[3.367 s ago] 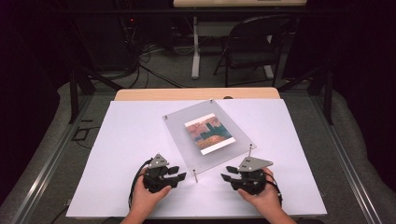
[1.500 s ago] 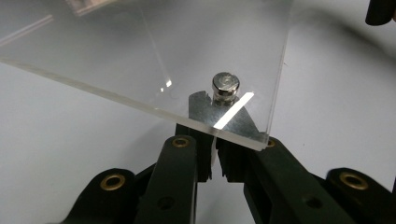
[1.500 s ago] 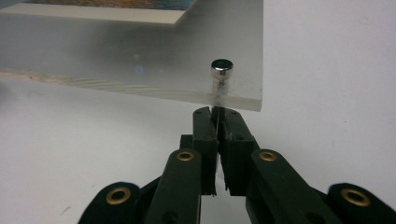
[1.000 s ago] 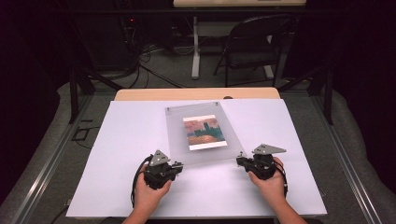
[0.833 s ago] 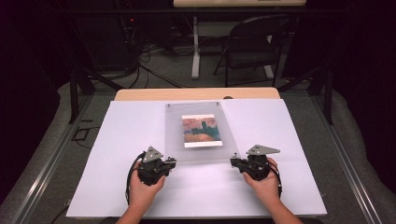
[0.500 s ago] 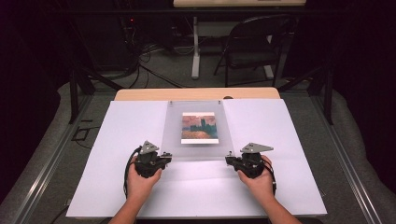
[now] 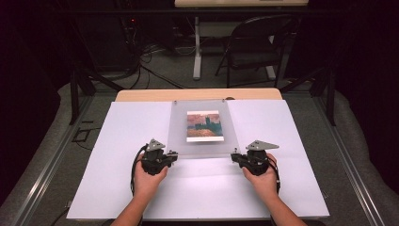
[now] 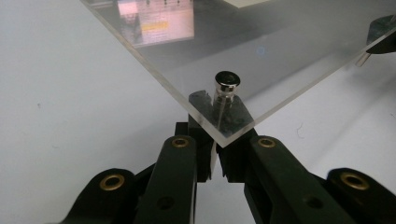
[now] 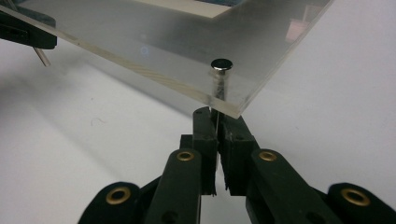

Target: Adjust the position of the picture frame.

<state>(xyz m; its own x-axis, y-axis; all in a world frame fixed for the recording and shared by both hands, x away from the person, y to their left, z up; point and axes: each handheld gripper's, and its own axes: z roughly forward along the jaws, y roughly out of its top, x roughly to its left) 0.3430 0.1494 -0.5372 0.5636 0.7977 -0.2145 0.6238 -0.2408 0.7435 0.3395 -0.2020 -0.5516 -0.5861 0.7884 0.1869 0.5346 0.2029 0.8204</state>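
Left claw [image 7: 172, 155] pinching near-left corner post of clear acrylic frame [image 7: 179, 136]; right claw [image 7: 234, 156] pinching near-right corner post. Jaws nearly pressed together on thin pins. Frame holding picture [image 7: 203, 125], sitting mid-bench on white sheet [image 7: 117, 155], far edge near wooden bench [image 7: 141, 95]. Chair [image 7: 254, 47] standing beyond. Hands reaching in from near edge.

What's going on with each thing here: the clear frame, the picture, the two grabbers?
Clear frame: held at its two near corners, square to the table.
Picture: inside the frame, facing up.
Left gripper: shut on the frame's corner.
Right gripper: shut on the other near corner.
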